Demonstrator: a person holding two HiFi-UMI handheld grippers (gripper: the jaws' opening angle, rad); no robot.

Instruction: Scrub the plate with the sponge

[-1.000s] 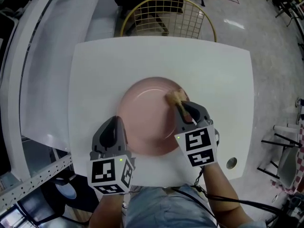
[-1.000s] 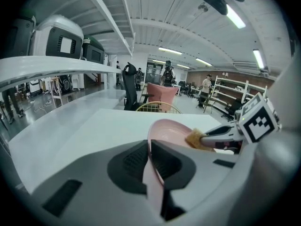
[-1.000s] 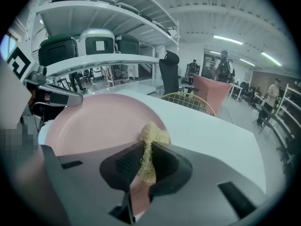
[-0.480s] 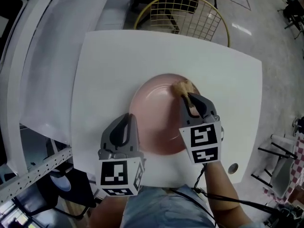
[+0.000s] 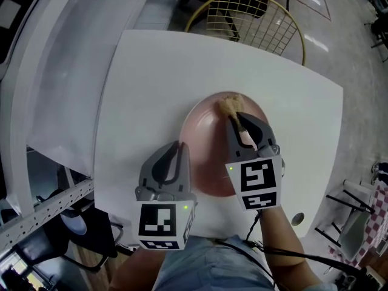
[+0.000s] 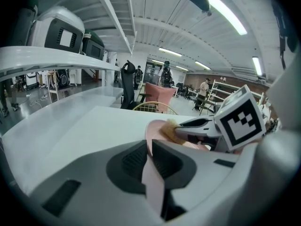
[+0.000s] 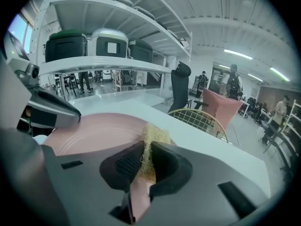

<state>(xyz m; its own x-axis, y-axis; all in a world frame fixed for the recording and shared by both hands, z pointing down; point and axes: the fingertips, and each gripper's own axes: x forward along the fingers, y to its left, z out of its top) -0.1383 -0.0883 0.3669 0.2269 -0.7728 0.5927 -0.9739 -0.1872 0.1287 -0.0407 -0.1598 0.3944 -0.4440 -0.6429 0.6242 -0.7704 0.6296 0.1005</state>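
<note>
Scrubbing step: right tool (image 5: 235, 121), clenching tan fibrous sponge (image 5: 229, 106), pressed far rim of round pink plate (image 5: 206, 139); left tool (image 5: 177, 153) clamped near rim; next, presumably, an inward sweep.

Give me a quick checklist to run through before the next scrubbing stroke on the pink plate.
1. Left gripper shut on the near rim of the plate: ok.
2. Right gripper shut on the sponge: ok.
3. Sponge sits at the plate's far rim: ok.
4. Sponge pressed firmly on the surface: cannot tell.
5. Plate well inside the edges of the table: ok.
6. The two grippers apart from each other: ok.
</note>
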